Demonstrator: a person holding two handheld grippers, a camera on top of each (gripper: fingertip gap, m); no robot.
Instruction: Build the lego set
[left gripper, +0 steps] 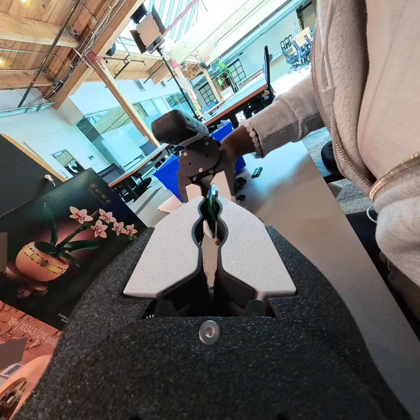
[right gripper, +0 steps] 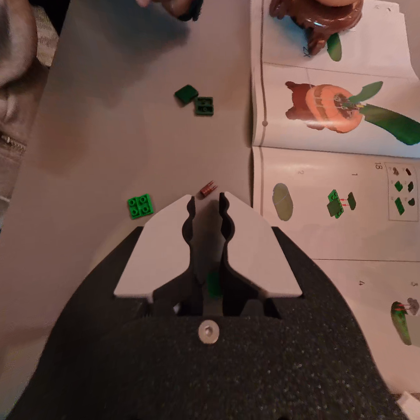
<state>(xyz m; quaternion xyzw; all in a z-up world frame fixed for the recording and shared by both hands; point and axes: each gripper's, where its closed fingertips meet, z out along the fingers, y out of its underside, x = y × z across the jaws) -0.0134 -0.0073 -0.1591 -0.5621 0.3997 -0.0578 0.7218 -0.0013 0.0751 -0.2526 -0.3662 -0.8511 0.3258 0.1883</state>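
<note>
In the left wrist view my left gripper (left gripper: 210,201) is shut on a thin dark green Lego piece (left gripper: 211,208) that stands up between the fingertips. My right gripper (left gripper: 205,188) hangs just beyond it, fingers pointing down at the white table (left gripper: 295,227). In the right wrist view my right gripper (right gripper: 206,197) is open above the table, nothing between its tips. A small brown piece (right gripper: 208,188) lies just past the tips. A bright green plate (right gripper: 140,205) lies to the left, two dark green pieces (right gripper: 186,94) (right gripper: 204,106) farther off. A blurred green shape (right gripper: 213,284) shows low in the gap.
The open instruction booklet (right gripper: 329,204) covers the table's right side, with a brown Lego base (right gripper: 318,20) on it. The Lego box (left gripper: 68,238) stands at the left, a blue bin (left gripper: 168,179) behind. Loose pieces (left gripper: 256,171) lie near the person's sleeve (left gripper: 279,120). Tip to tip, the grippers are about 12 cm apart. Between my right fingertips and the bright green plate (right gripper: 140,205) there is roughly 4 cm.
</note>
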